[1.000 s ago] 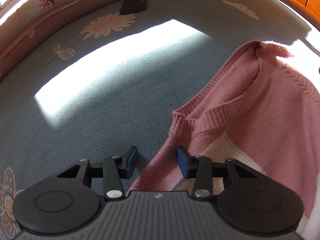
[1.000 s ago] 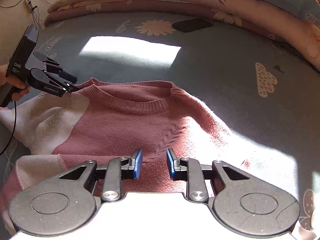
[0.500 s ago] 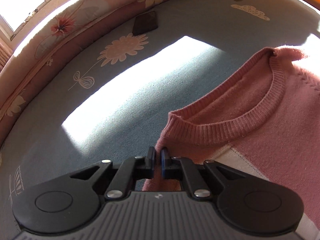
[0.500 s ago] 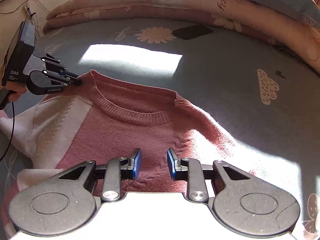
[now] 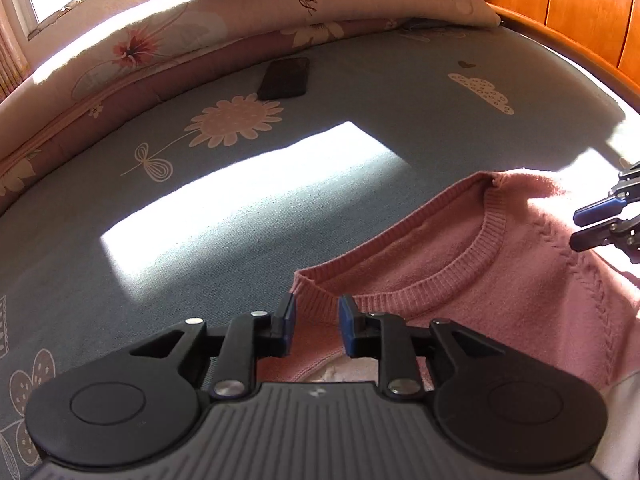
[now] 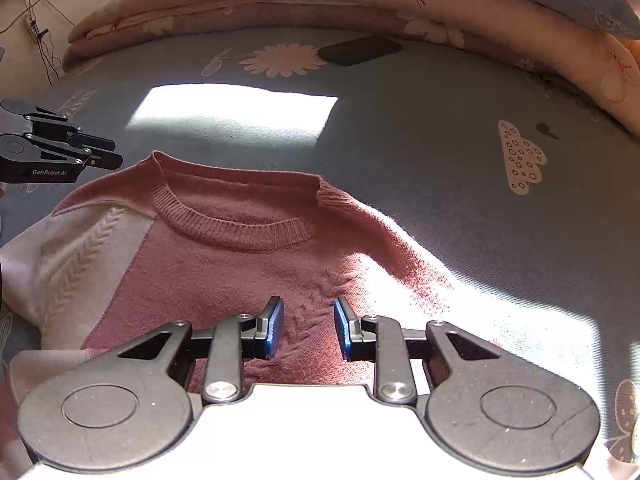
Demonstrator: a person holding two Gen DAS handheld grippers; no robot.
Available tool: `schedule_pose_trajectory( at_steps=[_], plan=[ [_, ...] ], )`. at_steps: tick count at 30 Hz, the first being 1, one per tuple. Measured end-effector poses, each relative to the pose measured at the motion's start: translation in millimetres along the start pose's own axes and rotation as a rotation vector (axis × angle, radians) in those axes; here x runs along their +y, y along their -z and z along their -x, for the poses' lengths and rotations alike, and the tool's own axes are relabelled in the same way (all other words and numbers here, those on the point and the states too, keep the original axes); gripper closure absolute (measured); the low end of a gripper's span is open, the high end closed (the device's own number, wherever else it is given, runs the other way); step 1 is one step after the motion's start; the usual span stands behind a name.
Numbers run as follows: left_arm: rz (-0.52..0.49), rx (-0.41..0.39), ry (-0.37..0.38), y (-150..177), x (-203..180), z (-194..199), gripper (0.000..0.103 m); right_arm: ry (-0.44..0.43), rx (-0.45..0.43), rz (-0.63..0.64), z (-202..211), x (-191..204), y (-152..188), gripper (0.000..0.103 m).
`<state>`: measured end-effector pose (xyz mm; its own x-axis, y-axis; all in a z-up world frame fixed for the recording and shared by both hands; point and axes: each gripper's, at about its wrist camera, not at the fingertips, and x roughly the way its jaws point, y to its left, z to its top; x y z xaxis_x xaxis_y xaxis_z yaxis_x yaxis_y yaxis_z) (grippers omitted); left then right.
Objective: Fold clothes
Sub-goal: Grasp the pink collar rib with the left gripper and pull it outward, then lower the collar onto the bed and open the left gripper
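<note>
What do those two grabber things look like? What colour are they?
Both are black, with two round discs and hinged bars studded with silver screws. The left gripper has blue pads and a ribbed grey body; its side reads "GenRobot.AI" in white. The right gripper has blue pads too, but a plain white body.

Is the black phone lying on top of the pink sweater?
No, the black phone lies on the blue bedsheet near the folded quilt, well apart from the pink sweater.

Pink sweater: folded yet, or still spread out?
Spread out. The pink sweater lies flat, neckline open, front panel and white sleeve fully showing on the bedsheet.
</note>
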<state>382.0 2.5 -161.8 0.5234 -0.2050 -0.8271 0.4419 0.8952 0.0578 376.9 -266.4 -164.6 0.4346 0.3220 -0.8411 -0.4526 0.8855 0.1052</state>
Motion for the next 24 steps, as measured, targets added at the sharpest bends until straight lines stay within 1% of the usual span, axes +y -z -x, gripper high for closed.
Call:
schedule_pose_trajectory(
  at_steps=[1,2,3,4,6,7,8,10,11,13,15,18,22,24],
  plan=[
    [0.01,0.01,0.054,0,-6,-2,0.077,-0.002,0.007,-0.003,-8,0,-2,0.072],
    [0.013,0.031,0.091,2,-13,-9,0.077,-0.003,0.022,0.002,-16,0,-2,0.072],
    [0.017,0.061,0.112,5,-18,-18,0.077,-0.002,0.04,0.01,-23,1,-3,0.072],
    [0.019,0.089,0.119,8,-22,-28,0.077,0.017,0.048,0.027,-30,3,-3,0.072],
    [0.019,0.143,0.071,18,-26,-48,0.075,0.052,0.063,0.071,-41,6,-3,0.072],
    [0.021,0.157,0.052,22,-27,-57,0.073,0.066,0.054,0.076,-44,4,-4,0.071],
    [0.036,0.145,0.041,23,-25,-59,0.073,0.077,0.043,0.067,-45,2,-6,0.071],
    [0.089,0.106,0.019,21,-20,-52,0.073,0.092,0.038,0.03,-45,-3,-10,0.071],
    [0.099,0.092,0.0,20,-18,-47,0.076,0.098,0.036,0.012,-42,-5,-12,0.07],
    [0.122,0.067,-0.029,18,-13,-36,0.076,0.104,0.023,-0.014,-33,-6,-10,0.069],
    [0.152,0.065,-0.02,19,-7,-24,0.075,0.102,0.016,-0.044,-22,-7,-6,0.066],
    [0.157,0.071,-0.023,27,-6,-5,0.074,0.088,0.012,-0.076,0,-6,6,0.066],
    [0.138,0.102,-0.025,46,-19,24,0.071,0.065,0.028,-0.078,27,3,25,0.065],
    [0.137,0.114,-0.016,58,-28,40,0.069,0.049,0.045,-0.094,40,7,38,0.064]
  ],
)
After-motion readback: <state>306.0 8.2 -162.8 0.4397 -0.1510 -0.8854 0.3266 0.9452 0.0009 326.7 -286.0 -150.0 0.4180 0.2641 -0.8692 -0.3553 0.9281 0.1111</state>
